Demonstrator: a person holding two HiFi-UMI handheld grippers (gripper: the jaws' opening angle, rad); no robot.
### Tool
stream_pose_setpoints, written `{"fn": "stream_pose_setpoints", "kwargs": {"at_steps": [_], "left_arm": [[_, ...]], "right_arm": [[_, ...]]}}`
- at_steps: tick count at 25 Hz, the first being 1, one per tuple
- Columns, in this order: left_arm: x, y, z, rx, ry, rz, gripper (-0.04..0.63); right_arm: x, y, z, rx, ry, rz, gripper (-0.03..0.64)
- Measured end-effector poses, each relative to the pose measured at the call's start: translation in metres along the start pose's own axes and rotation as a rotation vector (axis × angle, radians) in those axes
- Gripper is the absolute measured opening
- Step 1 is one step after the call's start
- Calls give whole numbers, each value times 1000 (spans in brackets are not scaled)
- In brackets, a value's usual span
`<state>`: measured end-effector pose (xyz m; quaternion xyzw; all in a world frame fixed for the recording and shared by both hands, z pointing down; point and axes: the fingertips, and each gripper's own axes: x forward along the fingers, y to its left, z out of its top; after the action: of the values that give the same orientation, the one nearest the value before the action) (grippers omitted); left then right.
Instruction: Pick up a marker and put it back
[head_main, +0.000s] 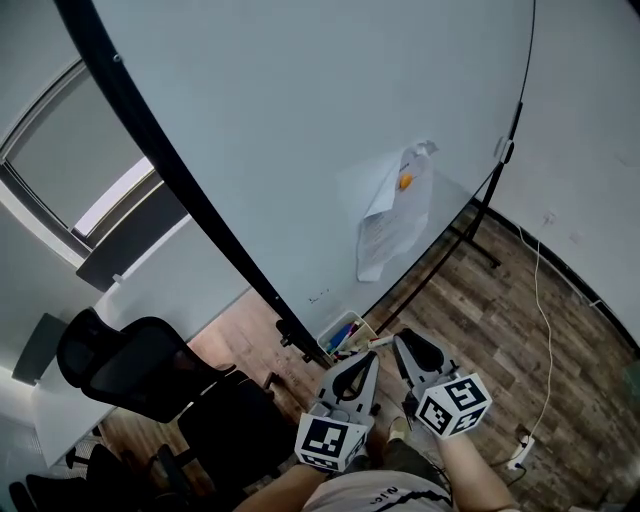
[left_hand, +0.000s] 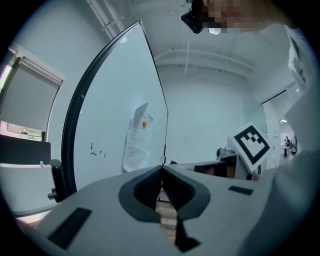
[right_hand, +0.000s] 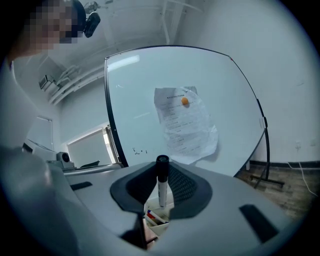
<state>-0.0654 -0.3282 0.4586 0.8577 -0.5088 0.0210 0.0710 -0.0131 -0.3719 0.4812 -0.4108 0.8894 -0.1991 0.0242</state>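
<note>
A white marker (right_hand: 161, 186) with a black cap stands upright between the jaws of my right gripper (right_hand: 161, 169), which is shut on it. Just below it is a small open box (right_hand: 159, 219) with several coloured markers inside. In the head view that box (head_main: 343, 333) hangs at the whiteboard's lower edge, and my right gripper (head_main: 398, 340) is close beside it on the right. My left gripper (head_main: 371, 354) is next to the right one, near the box. In the left gripper view, the left gripper (left_hand: 162, 169) has its tips touching and holds nothing.
A large whiteboard (head_main: 300, 120) on a black stand (head_main: 470, 235) carries a paper sheet (head_main: 393, 215) pinned by an orange magnet. A black office chair (head_main: 130, 370) stands at the left. A white cable and power strip (head_main: 520, 455) lie on the wood floor at the right.
</note>
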Motion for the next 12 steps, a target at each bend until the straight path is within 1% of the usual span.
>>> {"fn": "stream_pose_setpoints", "kwargs": {"at_steps": [12], "left_arm": [[-9, -3, 54, -7, -69, -6, 11]], "right_arm": [[-19, 31, 61, -50, -75, 48, 75]]}}
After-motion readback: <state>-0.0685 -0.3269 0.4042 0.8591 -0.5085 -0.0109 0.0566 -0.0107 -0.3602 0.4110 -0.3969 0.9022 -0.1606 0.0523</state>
